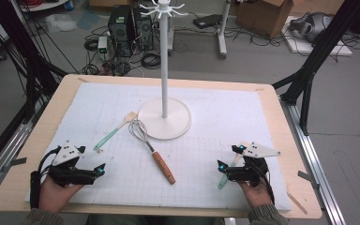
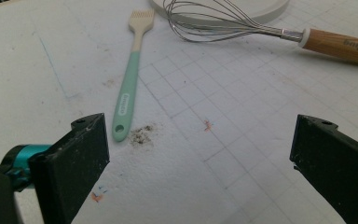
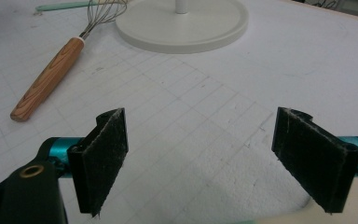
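White gridded mat (image 1: 206,140) on the table, hook stand (image 1: 164,123) at 12 so utensils can hang there, brush (image 1: 115,130) at 11 and whisk (image 1: 151,150) dead centre lying flat within reach, a third utensil (image 1: 223,180) under my right gripper (image 1: 228,158), my left gripper (image 1: 101,169) facing the brush, both wide open and empty, staged for a pick.

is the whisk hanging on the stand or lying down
Lying down. The whisk lies flat on the white mat, its wires resting on the edge of the stand's round base; nothing hangs on the hooks up top.
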Available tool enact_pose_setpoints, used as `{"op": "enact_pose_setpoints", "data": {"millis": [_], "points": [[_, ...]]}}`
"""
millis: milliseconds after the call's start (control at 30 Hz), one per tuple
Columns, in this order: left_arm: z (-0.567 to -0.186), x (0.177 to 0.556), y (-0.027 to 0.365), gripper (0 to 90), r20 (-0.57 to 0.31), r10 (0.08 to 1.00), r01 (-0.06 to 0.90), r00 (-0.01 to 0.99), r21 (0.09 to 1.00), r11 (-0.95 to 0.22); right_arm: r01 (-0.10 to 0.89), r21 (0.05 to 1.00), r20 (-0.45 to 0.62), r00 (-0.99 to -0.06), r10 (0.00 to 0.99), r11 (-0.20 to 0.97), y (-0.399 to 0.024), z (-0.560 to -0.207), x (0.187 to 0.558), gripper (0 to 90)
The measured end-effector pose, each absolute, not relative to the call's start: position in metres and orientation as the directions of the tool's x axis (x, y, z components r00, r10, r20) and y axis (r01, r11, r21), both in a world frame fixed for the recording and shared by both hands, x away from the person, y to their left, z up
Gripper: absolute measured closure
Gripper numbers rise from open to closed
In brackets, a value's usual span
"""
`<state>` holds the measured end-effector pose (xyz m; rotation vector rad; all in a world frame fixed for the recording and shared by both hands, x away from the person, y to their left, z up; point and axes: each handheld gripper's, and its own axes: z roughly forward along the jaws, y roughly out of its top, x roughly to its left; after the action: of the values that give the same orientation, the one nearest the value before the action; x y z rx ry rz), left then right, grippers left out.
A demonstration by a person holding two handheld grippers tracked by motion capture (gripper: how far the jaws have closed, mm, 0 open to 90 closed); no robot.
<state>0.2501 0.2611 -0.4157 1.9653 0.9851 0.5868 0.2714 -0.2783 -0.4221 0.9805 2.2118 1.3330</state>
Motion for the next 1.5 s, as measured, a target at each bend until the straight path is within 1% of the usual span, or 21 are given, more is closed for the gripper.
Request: {"op": "enact_pose_setpoints", "data": {"millis": [567, 767, 967, 1100, 1267, 1333, 1500], "points": [[-0.415, 0.246, 0.267, 5.0, 0.013, 0.822, 0.427, 0.57, 0.849, -0.31, 0.358, 0.88, 0.03, -0.699, 0.714, 0.313, -0.275, -0.42, 0.271, 18.9], [-0.416, 0.245, 0.269, 5.0, 0.023, 0.827, 0.428, 0.561, 0.847, -0.314, 0.357, 0.878, 0.032, -0.708, 0.705, 0.319, -0.272, -0.42, 0.273, 19.0], [-0.417, 0.245, 0.269, 5.0, 0.024, 0.826, 0.427, 0.564, 0.847, -0.316, 0.353, 0.882, 0.034, -0.71, 0.704, 0.313, -0.27, -0.419, 0.272, 22.0], [-0.416, 0.245, 0.268, 5.0, 0.025, 0.824, 0.425, 0.566, 0.848, -0.317, 0.353, 0.882, 0.04, -0.717, 0.696, 0.313, -0.267, -0.418, 0.271, 26.0], [-0.416, 0.245, 0.269, 5.0, 0.028, 0.824, 0.425, 0.565, 0.847, -0.32, 0.362, 0.869, 0.04, -0.73, 0.682, 0.337, -0.262, -0.418, 0.272, 34.4], [-0.416, 0.245, 0.268, 5.0, 0.028, 0.825, 0.425, 0.565, 0.847, -0.32, 0.36, 0.869, 0.043, -0.739, 0.672, 0.34, -0.262, -0.417, 0.272, 39.3], [-0.416, 0.245, 0.269, 5.0, 0.03, 0.825, 0.425, 0.564, 0.846, -0.321, 0.369, 0.868, 0.058, -0.739, 0.671, 0.332, -0.263, -0.415, 0.271, 46.1]]}}
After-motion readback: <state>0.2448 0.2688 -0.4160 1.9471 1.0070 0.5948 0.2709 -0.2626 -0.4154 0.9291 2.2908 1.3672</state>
